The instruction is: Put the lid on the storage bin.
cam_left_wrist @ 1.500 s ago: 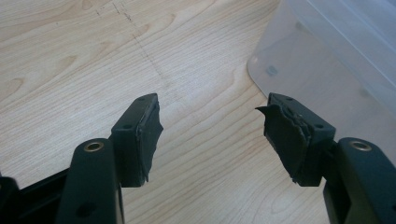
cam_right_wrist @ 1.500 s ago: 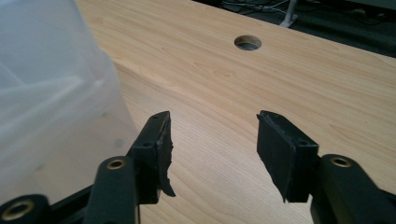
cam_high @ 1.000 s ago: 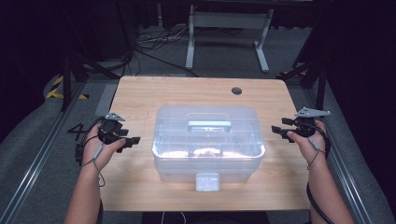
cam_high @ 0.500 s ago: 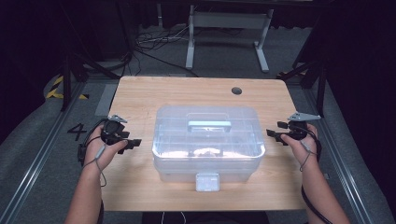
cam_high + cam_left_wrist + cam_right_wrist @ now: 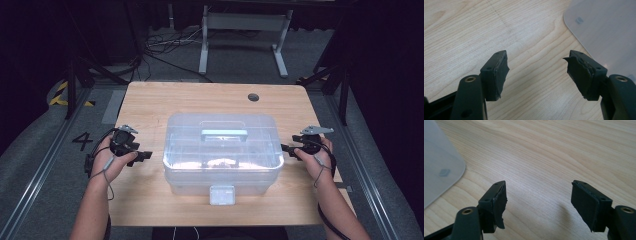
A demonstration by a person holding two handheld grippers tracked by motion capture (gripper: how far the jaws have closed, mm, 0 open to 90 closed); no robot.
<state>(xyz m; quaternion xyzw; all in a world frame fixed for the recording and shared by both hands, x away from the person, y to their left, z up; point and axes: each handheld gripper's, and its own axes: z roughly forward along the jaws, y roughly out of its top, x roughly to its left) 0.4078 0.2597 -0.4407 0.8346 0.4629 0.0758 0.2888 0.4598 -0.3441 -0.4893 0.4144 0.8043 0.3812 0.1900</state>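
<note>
clear box (image 5: 223, 150) between both grippers — left gripper (image 5: 142, 156) fingers spread, right gripper (image 5: 286, 148) fingers just widened, nothing gripped

There is one table (image 5: 150, 105), made of light wood. On it stands one clear plastic box (image 5: 222, 167) with one lid. The lid has one pale handle (image 5: 224, 134), and the front of the box has one latch (image 5: 222, 195). The table top has one round dark hole (image 5: 253, 97). There are two grippers, the left gripper (image 5: 146, 156) and the right gripper (image 5: 286, 148), each with two black jaws.
</note>
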